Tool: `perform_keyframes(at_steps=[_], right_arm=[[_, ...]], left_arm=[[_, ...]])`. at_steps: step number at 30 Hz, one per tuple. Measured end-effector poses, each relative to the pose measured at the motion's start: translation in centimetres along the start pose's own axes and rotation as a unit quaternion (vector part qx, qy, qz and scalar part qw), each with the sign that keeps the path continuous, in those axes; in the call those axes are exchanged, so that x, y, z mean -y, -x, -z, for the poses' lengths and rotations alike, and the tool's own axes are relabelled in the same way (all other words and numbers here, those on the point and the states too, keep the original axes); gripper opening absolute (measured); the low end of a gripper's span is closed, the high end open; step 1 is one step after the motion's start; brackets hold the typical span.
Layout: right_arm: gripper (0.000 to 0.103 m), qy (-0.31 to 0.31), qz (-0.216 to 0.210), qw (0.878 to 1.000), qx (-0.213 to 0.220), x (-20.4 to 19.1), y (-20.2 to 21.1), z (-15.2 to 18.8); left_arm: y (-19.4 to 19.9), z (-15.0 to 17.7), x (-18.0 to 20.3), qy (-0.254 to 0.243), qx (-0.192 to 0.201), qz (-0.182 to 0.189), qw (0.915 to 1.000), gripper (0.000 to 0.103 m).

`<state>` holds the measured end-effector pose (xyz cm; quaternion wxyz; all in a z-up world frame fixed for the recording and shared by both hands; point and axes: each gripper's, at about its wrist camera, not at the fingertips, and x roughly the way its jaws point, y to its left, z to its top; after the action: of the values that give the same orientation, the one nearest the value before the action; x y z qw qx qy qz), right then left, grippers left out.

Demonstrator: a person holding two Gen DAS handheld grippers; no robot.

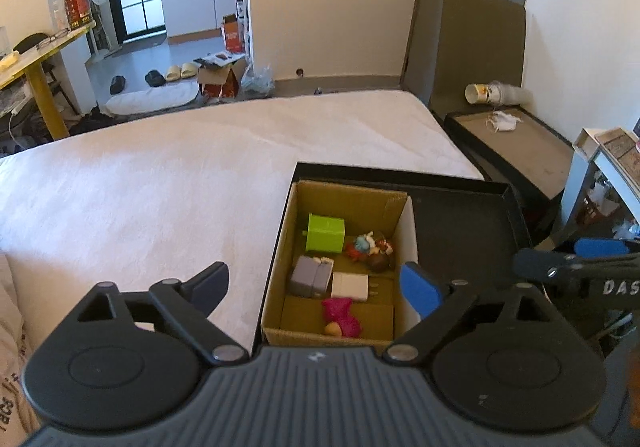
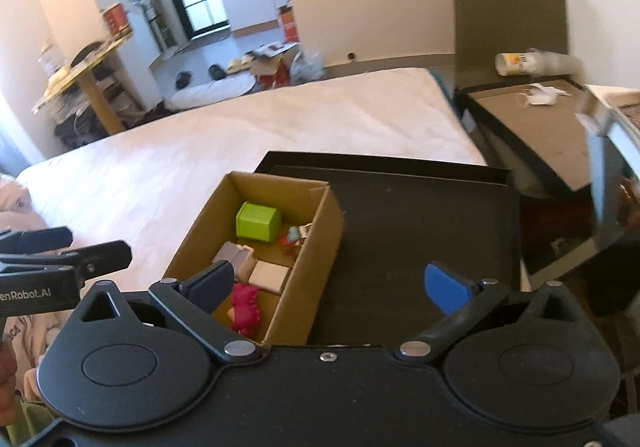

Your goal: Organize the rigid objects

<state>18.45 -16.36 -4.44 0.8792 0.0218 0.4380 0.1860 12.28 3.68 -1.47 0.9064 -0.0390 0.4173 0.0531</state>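
Observation:
A small cardboard box [image 1: 352, 199] [image 2: 320, 247] sits in the left part of a black tray [image 1: 468, 223] [image 2: 420, 223] on the white bed. In it lie a green block [image 1: 325, 233] [image 2: 258, 222], a grey block [image 1: 310, 276] [image 2: 236, 257], a white block [image 1: 350, 286] [image 2: 269, 276], a pink toy [image 1: 342, 316] [image 2: 245, 310] and a small colourful figure [image 1: 370, 245] [image 2: 294, 236]. My left gripper [image 1: 316, 287] is open and empty above the box's near end. My right gripper [image 2: 332, 285] is open and empty above the tray, beside the box.
The white bed [image 1: 200, 175] [image 2: 240, 135] spreads left and ahead. A low dark table [image 1: 516, 151] [image 2: 536, 127] with paper cups [image 1: 496, 93] [image 2: 528, 63] stands to the right. Cardboard leans on the far wall. A yellow desk [image 1: 36, 59] stands far left.

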Motion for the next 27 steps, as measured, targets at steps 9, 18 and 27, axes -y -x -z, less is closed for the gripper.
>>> perform_keyframes(at_steps=[9,18,27], right_arm=[[0.103,-0.044,0.022,0.998,0.032,1.0,3.5,1.1],[0.103,-0.06,0.035,0.996,0.062,1.0,7.3,2.1],[0.103,-0.049,0.033,0.994,0.089,0.0,10.5,3.0]], left_arm=[[3.4,0.7,-0.5,0.001,0.015,-0.009,0.9998,0.099],[7.1,1.9,-0.2,0.001,0.036,-0.01,0.9993,0.102],[10.5,2.7,0.0,0.006,0.071,-0.014,0.9974,0.102]])
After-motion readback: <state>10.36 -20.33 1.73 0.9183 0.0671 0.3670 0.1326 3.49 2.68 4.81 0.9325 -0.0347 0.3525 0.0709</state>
